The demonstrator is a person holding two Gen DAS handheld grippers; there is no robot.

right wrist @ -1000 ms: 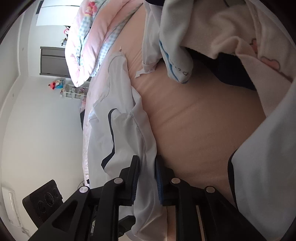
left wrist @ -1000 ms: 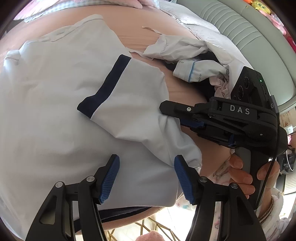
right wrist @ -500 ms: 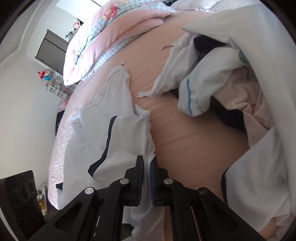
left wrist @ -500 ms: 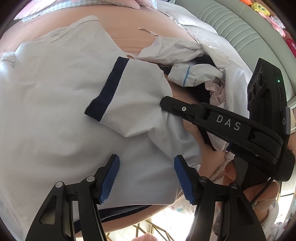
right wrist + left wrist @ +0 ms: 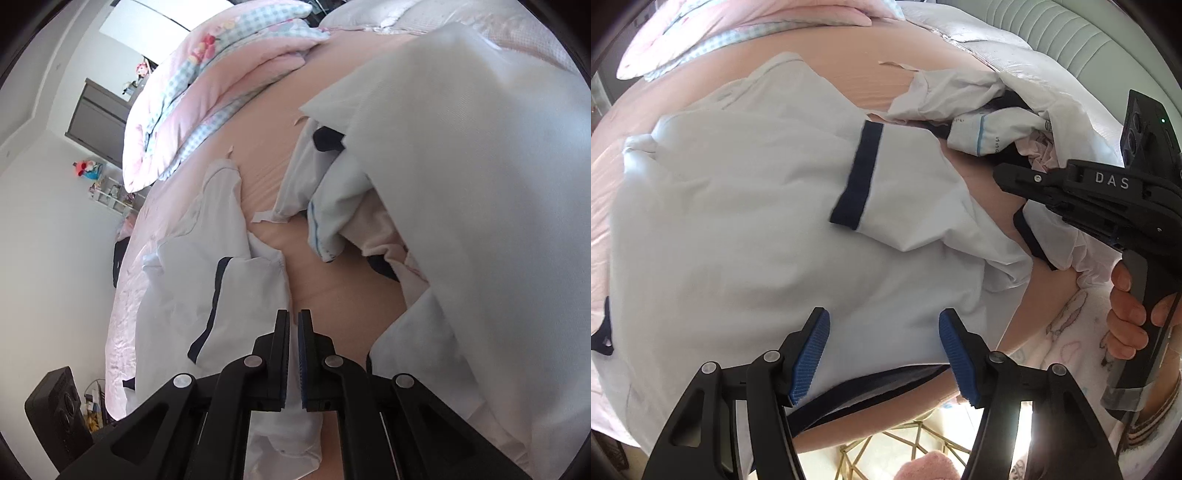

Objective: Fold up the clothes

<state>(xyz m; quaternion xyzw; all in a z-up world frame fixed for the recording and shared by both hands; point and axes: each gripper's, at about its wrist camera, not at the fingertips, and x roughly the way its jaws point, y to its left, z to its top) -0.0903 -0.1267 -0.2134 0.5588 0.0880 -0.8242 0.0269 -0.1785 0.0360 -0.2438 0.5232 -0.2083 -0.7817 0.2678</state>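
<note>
A white shirt (image 5: 738, 221) with navy trim lies spread on the peach bed sheet (image 5: 864, 74). Its sleeve with a navy cuff (image 5: 857, 181) is folded in over the body. My left gripper (image 5: 882, 343) is open and empty, low over the shirt's near hem. My right gripper (image 5: 1001, 173) shows in the left wrist view to the right of the shirt, above the sheet. In the right wrist view it (image 5: 294, 332) is shut with nothing clamped; the shirt (image 5: 236, 295) lies just under and left of it.
A heap of other clothes (image 5: 990, 110) lies right of the shirt, also in the right wrist view (image 5: 351, 206). A pink and blue checked quilt (image 5: 221, 81) lies at the far end. A padded headboard (image 5: 1071, 44) is at the right. The bed edge is close below my left gripper.
My right gripper has let go of the shirt's side fold and drawn back to the right, off the shirt. The sleeve now lies flat on the body. My left gripper stayed open.
</note>
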